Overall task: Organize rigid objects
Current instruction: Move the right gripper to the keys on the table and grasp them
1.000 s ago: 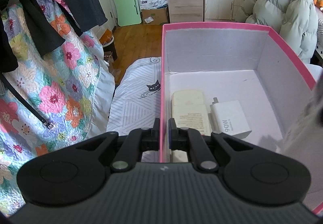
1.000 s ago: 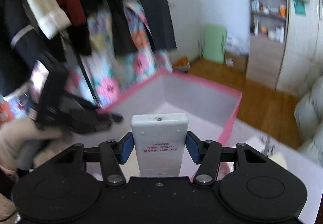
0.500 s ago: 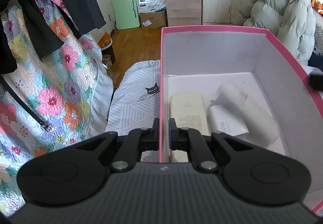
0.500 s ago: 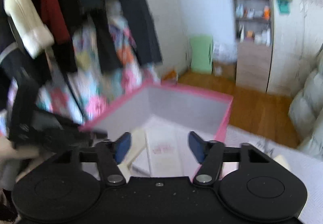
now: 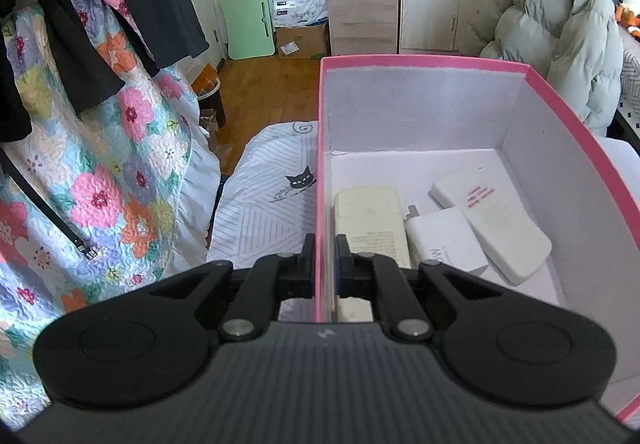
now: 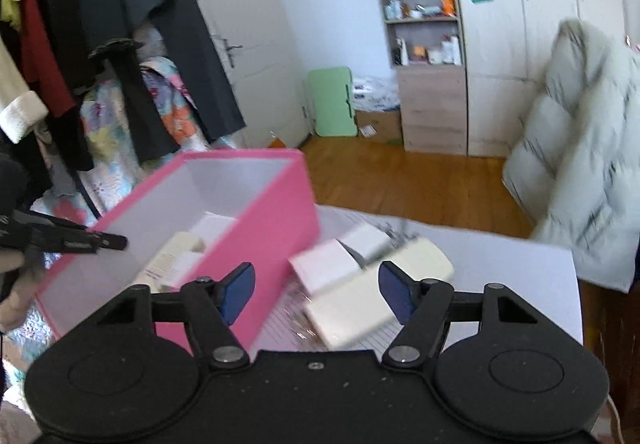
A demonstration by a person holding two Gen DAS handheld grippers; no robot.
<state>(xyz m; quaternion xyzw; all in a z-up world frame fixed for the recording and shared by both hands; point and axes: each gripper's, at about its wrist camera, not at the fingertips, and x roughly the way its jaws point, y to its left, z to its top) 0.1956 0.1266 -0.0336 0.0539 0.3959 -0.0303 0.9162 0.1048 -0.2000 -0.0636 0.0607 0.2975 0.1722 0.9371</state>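
Pinching the pink box (image 5: 326, 164) wall with my left gripper (image 5: 324, 256), three white devices (image 5: 492, 228) lying inside it, my right gripper (image 6: 316, 284) fingers empty and closing, more white items (image 6: 352, 296) outside beside the box.

Left tongs (image 5: 324, 258) clamped shut, angled down; right tongs (image 6: 316, 294) empty, jaws closing.

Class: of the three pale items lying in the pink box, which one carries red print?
The white remote on the right, resting on the charger; the cream remote has dark print.
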